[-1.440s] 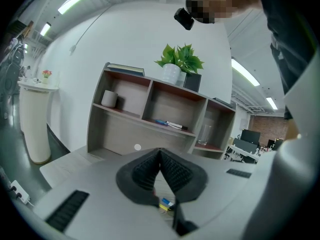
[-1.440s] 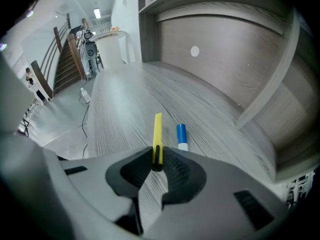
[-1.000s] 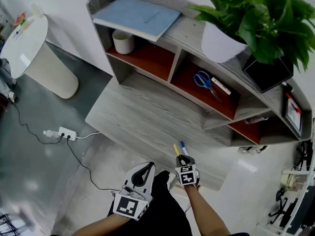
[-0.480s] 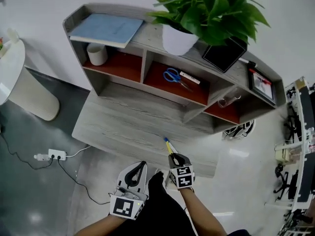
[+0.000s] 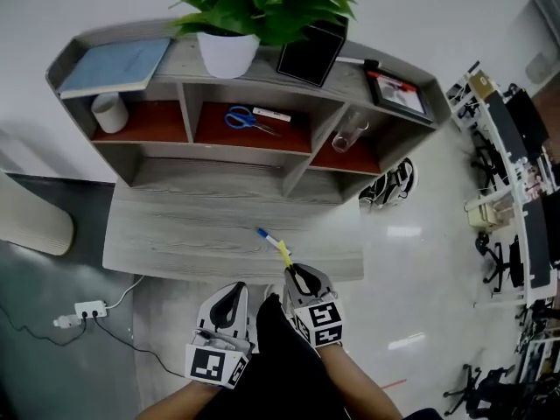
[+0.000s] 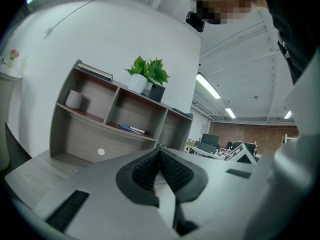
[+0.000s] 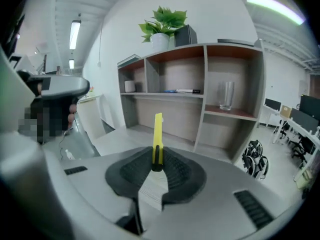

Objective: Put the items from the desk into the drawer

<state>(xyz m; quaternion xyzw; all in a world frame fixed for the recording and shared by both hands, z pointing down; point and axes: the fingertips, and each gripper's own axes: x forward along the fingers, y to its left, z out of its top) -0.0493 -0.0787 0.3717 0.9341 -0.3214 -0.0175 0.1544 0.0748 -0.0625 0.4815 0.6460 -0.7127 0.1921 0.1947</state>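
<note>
Two grippers: I hold the left gripper (image 5: 234,289) and the right gripper (image 5: 297,275) side by side, low at the near edge of the desk (image 5: 175,234), close together but not touching.
Shelf unit: a shelf unit (image 5: 296,160) stands along the far side of the desk, well apart from both grippers.
On top of it: a blue book (image 5: 118,64) at the left, then a potted plant (image 5: 229,52), a black box (image 5: 311,52) and a framed picture (image 5: 398,93).
In its compartments: a white cup (image 5: 109,112) in the left one, scissors (image 5: 245,119) beside a marker (image 5: 271,115) in the middle one, a glass (image 5: 348,131) in the right one.
Floor: shoes (image 5: 389,186) lie by the right end of the desk and a power strip (image 5: 87,309) by its left end.
In the way: I see bare desk top between the grippers and the shelves.
Left fingers: the left fingers (image 6: 175,171) are pressed together with nothing between them.
Right fingers: the right fingers (image 7: 177,174) pinch the lower end of a yellow stick (image 7: 158,134).
Yellow stick: it rises straight out from between the pads and points over the desk toward the shelves.
Pen: a blue-and-white pen (image 5: 265,236) shows just past the yellow tip in the head view. I cannot tell whether the two touch.
</note>
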